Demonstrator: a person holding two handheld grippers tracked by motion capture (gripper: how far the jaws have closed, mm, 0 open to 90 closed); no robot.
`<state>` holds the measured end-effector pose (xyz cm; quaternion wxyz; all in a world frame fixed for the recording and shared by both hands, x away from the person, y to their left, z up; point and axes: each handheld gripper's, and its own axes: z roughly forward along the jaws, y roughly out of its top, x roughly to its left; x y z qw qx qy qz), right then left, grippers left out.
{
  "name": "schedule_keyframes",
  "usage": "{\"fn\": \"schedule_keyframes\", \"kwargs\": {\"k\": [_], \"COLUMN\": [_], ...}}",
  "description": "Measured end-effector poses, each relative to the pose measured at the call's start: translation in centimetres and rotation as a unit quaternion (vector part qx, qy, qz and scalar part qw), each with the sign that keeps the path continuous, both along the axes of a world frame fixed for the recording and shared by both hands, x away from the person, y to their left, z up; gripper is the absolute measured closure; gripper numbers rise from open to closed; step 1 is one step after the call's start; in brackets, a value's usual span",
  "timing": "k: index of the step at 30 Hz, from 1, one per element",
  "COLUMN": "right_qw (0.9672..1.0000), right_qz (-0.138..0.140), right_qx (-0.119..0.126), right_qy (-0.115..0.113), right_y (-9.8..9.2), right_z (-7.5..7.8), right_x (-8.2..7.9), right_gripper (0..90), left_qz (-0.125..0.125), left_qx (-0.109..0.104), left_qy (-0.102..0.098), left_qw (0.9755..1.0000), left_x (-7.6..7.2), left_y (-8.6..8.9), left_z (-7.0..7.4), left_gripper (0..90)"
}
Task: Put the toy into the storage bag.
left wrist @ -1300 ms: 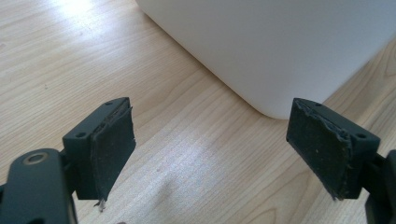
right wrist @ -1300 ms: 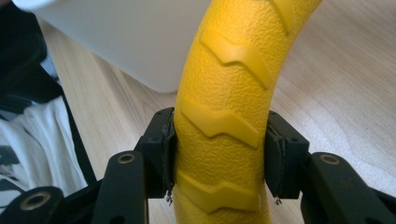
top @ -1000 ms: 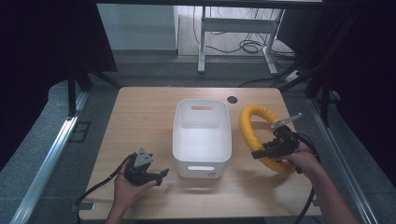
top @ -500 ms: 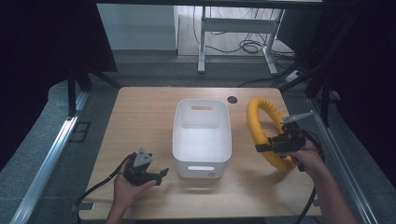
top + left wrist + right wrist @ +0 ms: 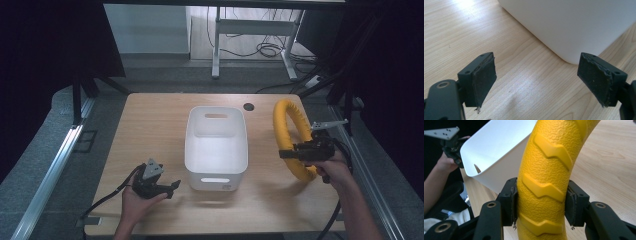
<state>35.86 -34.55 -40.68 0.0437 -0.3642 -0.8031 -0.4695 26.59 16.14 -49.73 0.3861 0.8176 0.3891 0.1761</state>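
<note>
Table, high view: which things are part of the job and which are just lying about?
In the job:
- yellow ring, clamped in the right gripper
- white bin, open-topped, beside the ring
- left gripper, open, resting near the bin

Just there:
- desk frame and cables beyond the table

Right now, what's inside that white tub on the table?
The white tub looks empty: bare white floor and walls. The strip just behind its near wall is hidden from above.

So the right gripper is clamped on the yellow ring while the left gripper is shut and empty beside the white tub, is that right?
Not quite: the left gripper is open, its jaws wide apart and empty, as the left gripper view shows. The rest holds: the right gripper is clamped on the yellow ring, beside the white tub.
</note>
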Motion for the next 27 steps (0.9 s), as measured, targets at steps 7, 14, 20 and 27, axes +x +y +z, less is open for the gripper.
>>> {"fn": "schedule_keyframes", "kwargs": {"k": [7,14,20,27], "right_qw": [0.9995,0.9980,0.9963,0.9943], "right_qz": [-0.012,-0.019,-0.022,-0.027], "right_qx": [0.020,0.048,0.065,0.076], "right_qy": [-0.021,-0.037,-0.051,-0.070], "right_y": [-0.9,-1.2,-1.0,-0.4], "right_z": [1.0,1.6,1.9,2.5], "right_x": [-0.3,-0.5,-0.5,-1.0], "right_gripper": [50.6,50.5,50.5,50.4], "left_qz": [0.001,0.001,0.002,0.003], "left_qx": [0.000,0.001,0.002,0.001], "left_qy": [-0.001,-0.002,-0.003,-0.002], "left_qw": [1.0000,1.0000,1.0000,1.0000], "left_x": [0.0,0.0,0.0,0.0], "left_y": [0.0,0.1,0.1,0.1], "left_z": [0.0,0.1,0.1,0.1], "left_gripper": [15.5,15.5,15.4,15.4]}}
